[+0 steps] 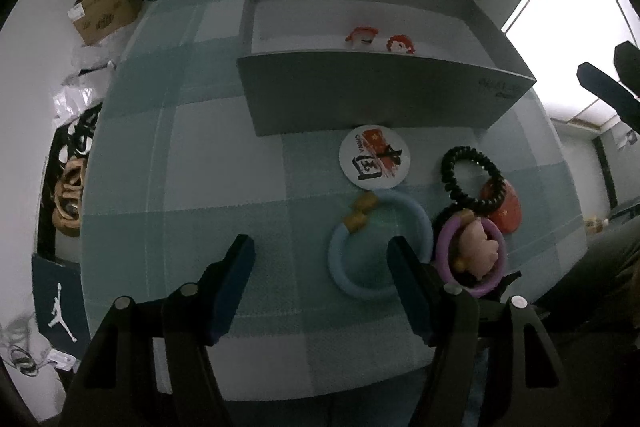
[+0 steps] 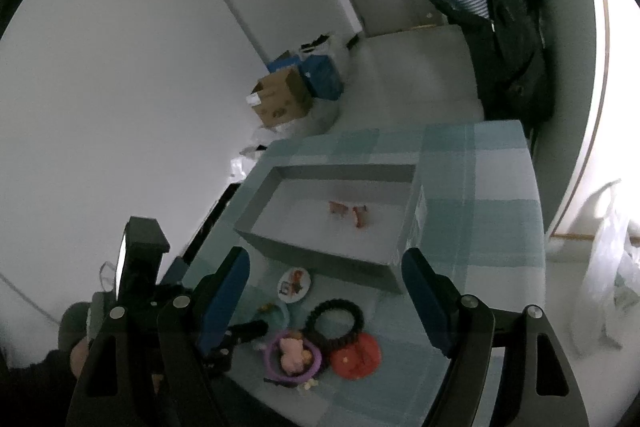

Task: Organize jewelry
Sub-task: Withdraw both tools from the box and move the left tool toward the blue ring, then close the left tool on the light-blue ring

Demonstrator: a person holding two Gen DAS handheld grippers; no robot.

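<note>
Left gripper (image 1: 320, 259) straddles flat blue ring (image 1: 380, 247), bow (image 1: 359, 214) toward box (image 1: 372, 99).

From my remote seat: table (image 2: 480, 187) carries a pale teal-and-white checked cloth. Plain white wall (image 2: 120, 67) at 9 o'clock in the right wrist view. Pale floor (image 2: 400, 67) beyond the table. Open cardboard box (image 2: 282, 103) and blue bag (image 2: 322, 77) on the floor at 11 o'clock. Dark coat (image 2: 508, 27) hangs at 1 o'clock. Bright window light (image 1: 560, 27) at 2 o'clock in the left wrist view. Room dim overall.
</note>
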